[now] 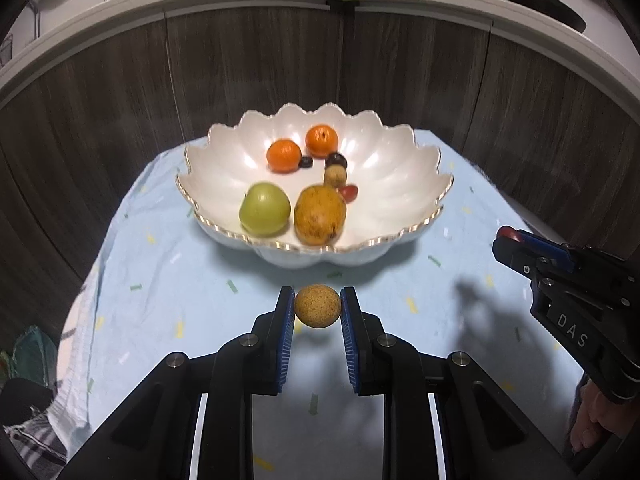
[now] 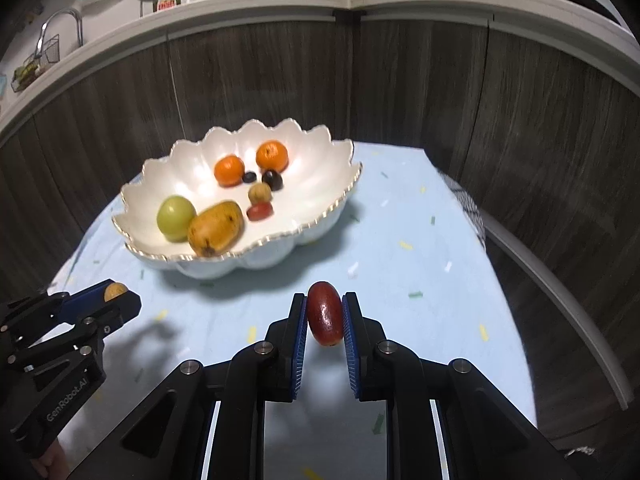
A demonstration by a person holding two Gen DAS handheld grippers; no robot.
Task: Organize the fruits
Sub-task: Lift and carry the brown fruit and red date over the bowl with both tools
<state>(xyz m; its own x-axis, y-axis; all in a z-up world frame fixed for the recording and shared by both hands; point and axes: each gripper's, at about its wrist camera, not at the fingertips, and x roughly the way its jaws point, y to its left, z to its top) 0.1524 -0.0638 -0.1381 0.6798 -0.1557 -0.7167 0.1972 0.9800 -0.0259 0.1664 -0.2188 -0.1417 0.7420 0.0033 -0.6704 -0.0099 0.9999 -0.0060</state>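
Two grippers w/ jaws clamped, left (image 1: 317,307) on tan ball (image 1: 317,306), right (image 2: 324,314) on red fruit (image 2: 325,313)

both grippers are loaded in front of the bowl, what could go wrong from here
The round tan fruit is pinched only at its sides by the left gripper, so it might slip and roll across the cloth. The red fruit in the right gripper could knock the small fruits crowding the bowl.

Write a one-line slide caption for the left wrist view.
Left tongs grip a small tan round fruit above the blue cloth, short of the scalloped white bowl of fruit.
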